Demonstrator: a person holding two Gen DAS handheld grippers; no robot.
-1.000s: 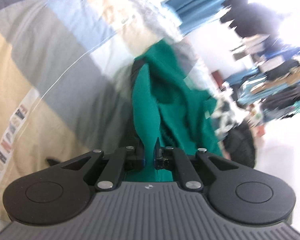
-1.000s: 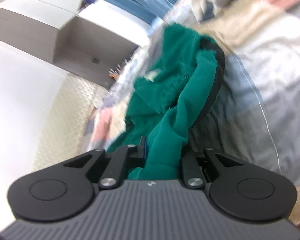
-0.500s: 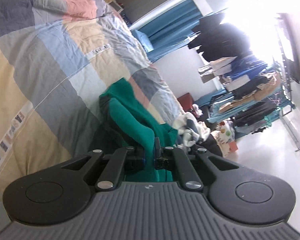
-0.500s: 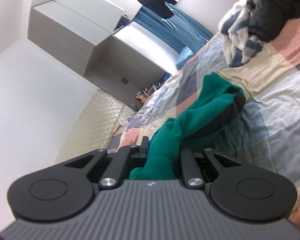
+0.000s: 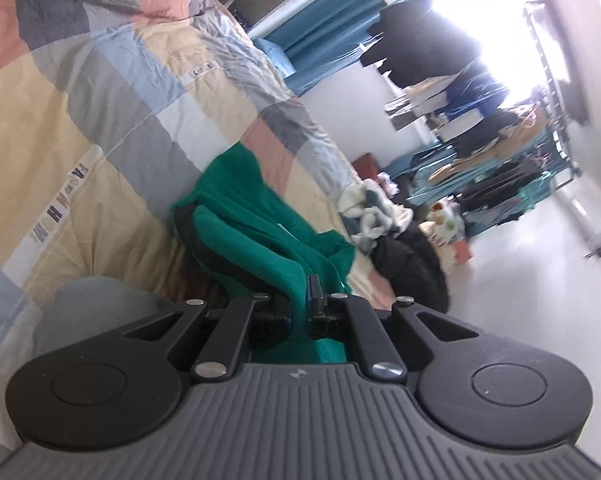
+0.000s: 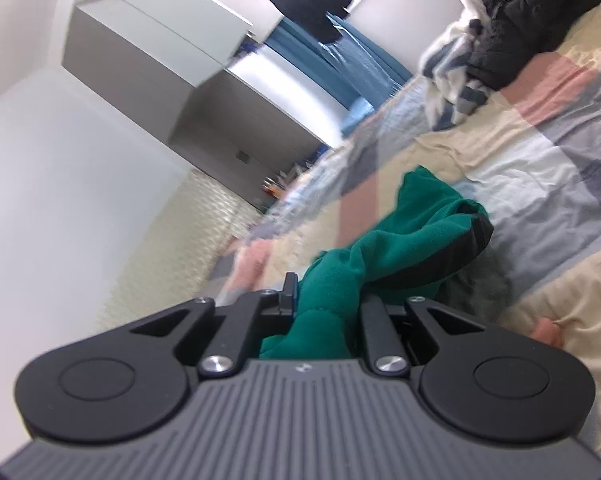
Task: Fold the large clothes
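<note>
A green garment [image 5: 260,216] with a black lining lies bunched on the patchwork quilt [image 5: 100,92] of a bed. My left gripper [image 5: 298,300] is shut on one end of it, the cloth pinched between the jaws. My right gripper [image 6: 326,300] is shut on the other end of the same garment [image 6: 412,236], a thick fold filling the jaws. The garment stretches away from both grippers and rests low on the quilt [image 6: 540,168].
A pile of white, blue and black clothes [image 5: 384,220] lies at the bed's far edge, also in the right wrist view [image 6: 496,36]. Clothes racks [image 5: 492,152] stand by a bright window. Grey cabinets [image 6: 148,60] and a padded headboard [image 6: 168,248] stand beyond the bed.
Both grippers have come down with the garment, which hung upright before and now lies lower, spread along the quilt. Both grips stayed shut.
</note>
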